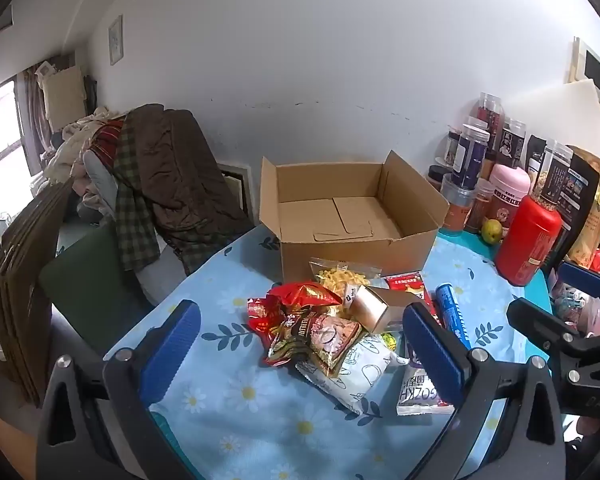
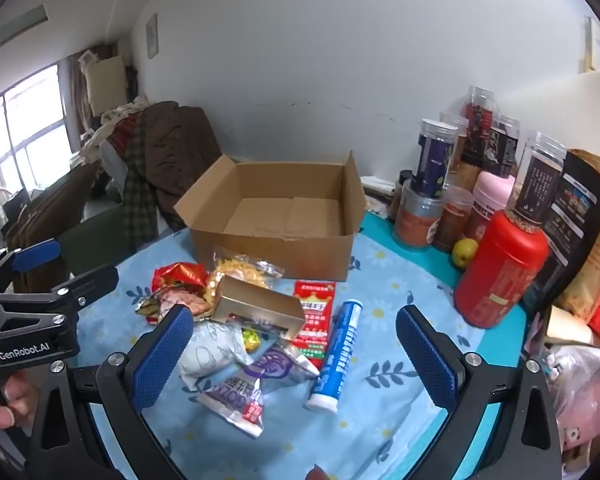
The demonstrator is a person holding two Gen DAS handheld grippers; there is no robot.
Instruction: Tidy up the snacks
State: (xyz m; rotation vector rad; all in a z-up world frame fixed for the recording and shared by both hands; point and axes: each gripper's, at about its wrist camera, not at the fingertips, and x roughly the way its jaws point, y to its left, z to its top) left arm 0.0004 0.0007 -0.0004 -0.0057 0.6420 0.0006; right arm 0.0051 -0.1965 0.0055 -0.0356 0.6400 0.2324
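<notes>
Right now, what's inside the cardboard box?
Nothing shows inside the cardboard box: only its bare bottom flaps. The strip just behind its near wall is hidden in both views.

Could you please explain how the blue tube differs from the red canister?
The blue tube is slim and lies flat on the floral cloth; the red canister is much fatter and stands upright near the jars. The tube has a white cap; the canister's top is red. Both are cylinders, untouched.
</notes>
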